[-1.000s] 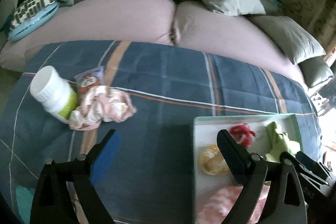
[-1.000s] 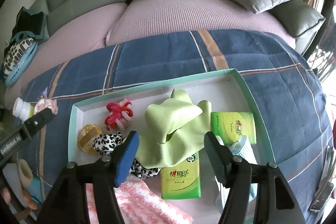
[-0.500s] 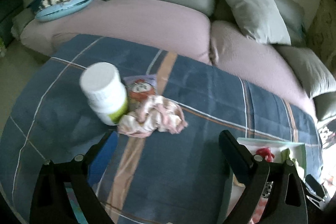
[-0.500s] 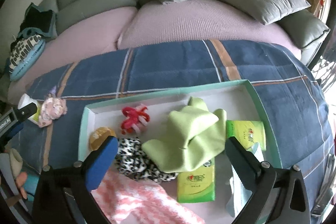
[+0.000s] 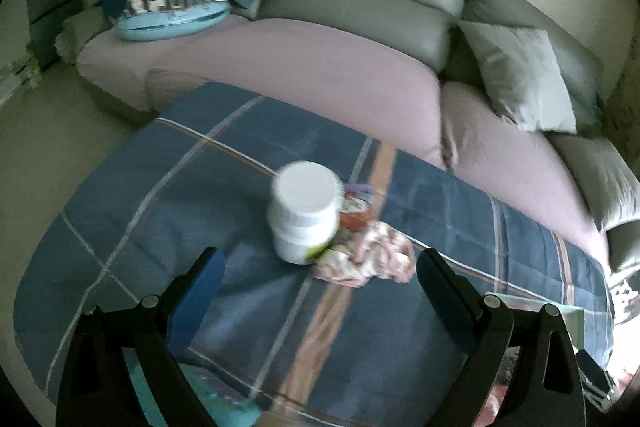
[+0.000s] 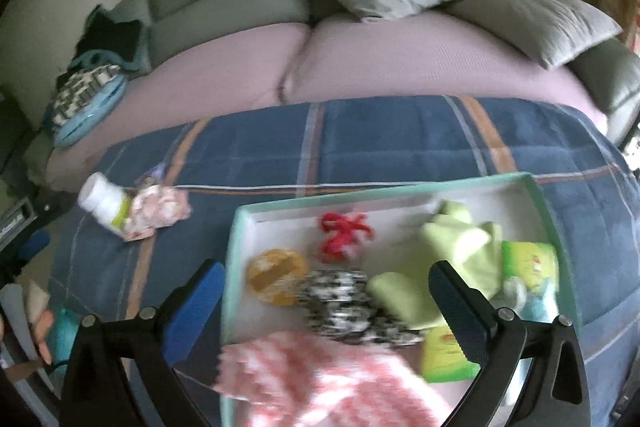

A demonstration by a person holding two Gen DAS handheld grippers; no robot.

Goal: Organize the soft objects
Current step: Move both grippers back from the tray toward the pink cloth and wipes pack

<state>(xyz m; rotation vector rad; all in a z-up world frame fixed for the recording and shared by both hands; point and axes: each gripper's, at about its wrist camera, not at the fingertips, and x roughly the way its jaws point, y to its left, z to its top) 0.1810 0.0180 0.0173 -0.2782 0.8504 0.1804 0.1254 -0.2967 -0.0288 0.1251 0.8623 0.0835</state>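
my left gripper (image 5: 320, 263) is spread wide, nothing between the fingers, pointing steeply down. blue pad shows on the inner face of its left finger (image 5: 202, 287), the right finger (image 5: 444, 291) looks plain black. my right gripper (image 6: 324, 287) is also at full spread, nothing clamped, pitched down about the same. same look: blue pad on one finger (image 6: 196, 301), dark pad on the other (image 6: 456, 301). from the right wrist view, part of my left gripper's body and a few fingertips of my left hand (image 6: 40, 331) show at the far left edge, blurry.
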